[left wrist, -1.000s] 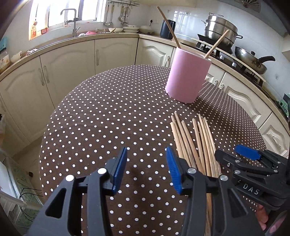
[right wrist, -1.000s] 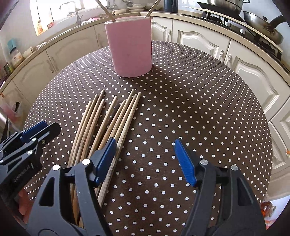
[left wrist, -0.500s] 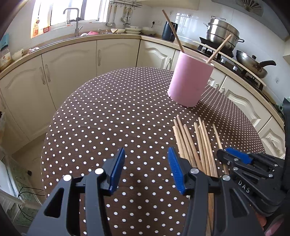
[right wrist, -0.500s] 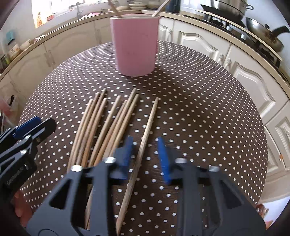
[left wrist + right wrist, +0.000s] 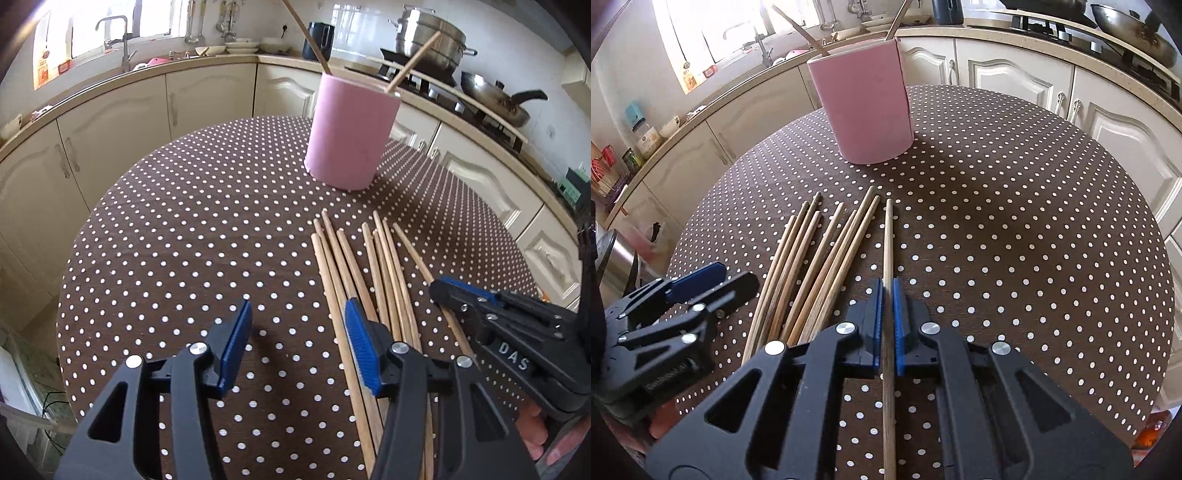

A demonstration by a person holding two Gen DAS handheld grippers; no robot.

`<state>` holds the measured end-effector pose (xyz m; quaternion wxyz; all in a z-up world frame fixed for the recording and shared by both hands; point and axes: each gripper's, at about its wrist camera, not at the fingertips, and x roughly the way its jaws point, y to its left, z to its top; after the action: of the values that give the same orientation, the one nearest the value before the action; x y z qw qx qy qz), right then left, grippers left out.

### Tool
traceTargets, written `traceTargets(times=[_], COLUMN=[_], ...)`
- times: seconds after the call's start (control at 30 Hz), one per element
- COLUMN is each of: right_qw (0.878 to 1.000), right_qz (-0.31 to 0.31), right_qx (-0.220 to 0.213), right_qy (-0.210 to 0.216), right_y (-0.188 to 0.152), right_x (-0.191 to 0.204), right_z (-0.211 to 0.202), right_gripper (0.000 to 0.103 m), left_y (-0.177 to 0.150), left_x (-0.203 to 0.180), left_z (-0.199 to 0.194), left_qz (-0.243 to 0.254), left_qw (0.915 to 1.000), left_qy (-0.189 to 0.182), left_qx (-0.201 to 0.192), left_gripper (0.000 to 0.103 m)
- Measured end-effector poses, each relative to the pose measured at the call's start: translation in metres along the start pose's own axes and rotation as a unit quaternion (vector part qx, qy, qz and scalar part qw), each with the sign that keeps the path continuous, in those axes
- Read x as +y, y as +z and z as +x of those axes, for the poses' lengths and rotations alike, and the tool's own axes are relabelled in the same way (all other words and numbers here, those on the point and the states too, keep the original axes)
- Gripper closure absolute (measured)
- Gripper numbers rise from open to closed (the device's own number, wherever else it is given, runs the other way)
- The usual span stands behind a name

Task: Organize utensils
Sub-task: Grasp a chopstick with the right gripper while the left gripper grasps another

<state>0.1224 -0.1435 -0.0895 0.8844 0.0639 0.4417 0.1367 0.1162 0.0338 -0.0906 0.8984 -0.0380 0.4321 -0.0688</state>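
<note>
One chopstick (image 5: 887,240) lay apart from the others, just to the right of the bundle (image 5: 812,266) in the right wrist view, and it pointed toward the cup (image 5: 862,107). The right gripper (image 5: 885,314) had its jaws pressed together on this chopstick, with the blue pads (image 5: 873,317) tight on both sides of the wood. The stick passed between them and went on below, toward the camera.

The other chopsticks lay side by side on the table (image 5: 1015,221), which had a brown cloth with white dots. Their far tips were near the cup but did not touch it. The cup was pink and stood upright on the far part of the table. Two sticks (image 5: 410,62) leaned inside it and stood out over the rim.

The left gripper (image 5: 297,347) was over the near part of the cloth, just left of the bundle. Its jaws were half spread and were opening, and only cloth showed between them. Its right pad (image 5: 360,350) was above the left edge of the bundle.

Behind the table there were cream cabinets (image 5: 122,122), and a pan (image 5: 495,99) sat on the stove.
</note>
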Motion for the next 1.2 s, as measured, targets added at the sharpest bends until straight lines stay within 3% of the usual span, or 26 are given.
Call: traceTargets(times=[0.2, 0.37, 0.5, 0.57, 0.6, 0.67, 0.7, 0.97, 1.2], right_qw=[1.0, 1.0, 1.0, 1.0, 1.0, 1.0, 1.0, 0.999, 0.999], right_qz=[0.012, 0.007, 0.008, 0.011, 0.011, 0.012, 0.014, 0.028, 0.041], right_qx=[-0.003, -0.005, -0.007, -0.006, -0.006, -0.006, -0.007, -0.005, -0.019], right_qy=[0.015, 0.007, 0.007, 0.01, 0.011, 0.011, 0.012, 0.016, 0.026], right_y=[-0.005, -0.005, -0.006, -0.006, -0.006, -0.006, -0.006, -0.005, -0.002], right_x=[-0.005, -0.003, -0.001, -0.002, -0.002, -0.002, -0.003, -0.007, -0.012], right_z=[-0.002, -0.002, -0.001, -0.001, -0.001, -0.002, -0.002, -0.005, -0.016], right_gripper=[0.097, 0.097, 0.097, 0.097, 0.097, 0.097, 0.097, 0.097, 0.097], left_y=[0.005, 0.012, 0.016, 0.018, 0.019, 0.02, 0.021, 0.021, 0.018], left_x=[-0.013, -0.013, -0.028, -0.028, -0.026, -0.023, -0.02, -0.009, -0.006], left_z=[0.009, 0.017, 0.025, 0.027, 0.028, 0.026, 0.025, 0.022, 0.002], left_qz=[0.018, 0.004, 0.027, 0.02, 0.012, 0.001, -0.005, -0.026, -0.029], left_qw=[0.9992, 0.9983, 0.9944, 0.9943, 0.9953, 0.9953, 0.9957, 0.9974, 0.998], left_qy=[0.036, 0.054, 0.098, 0.101, 0.092, 0.096, 0.092, 0.068, 0.046], left_qx=[0.009, 0.023, 0.028, 0.028, 0.028, 0.012, 0.011, 0.003, -0.033], left_gripper=[0.047, 0.044, 0.039, 0.039, 0.044, 0.087, 0.097, 0.097, 0.097])
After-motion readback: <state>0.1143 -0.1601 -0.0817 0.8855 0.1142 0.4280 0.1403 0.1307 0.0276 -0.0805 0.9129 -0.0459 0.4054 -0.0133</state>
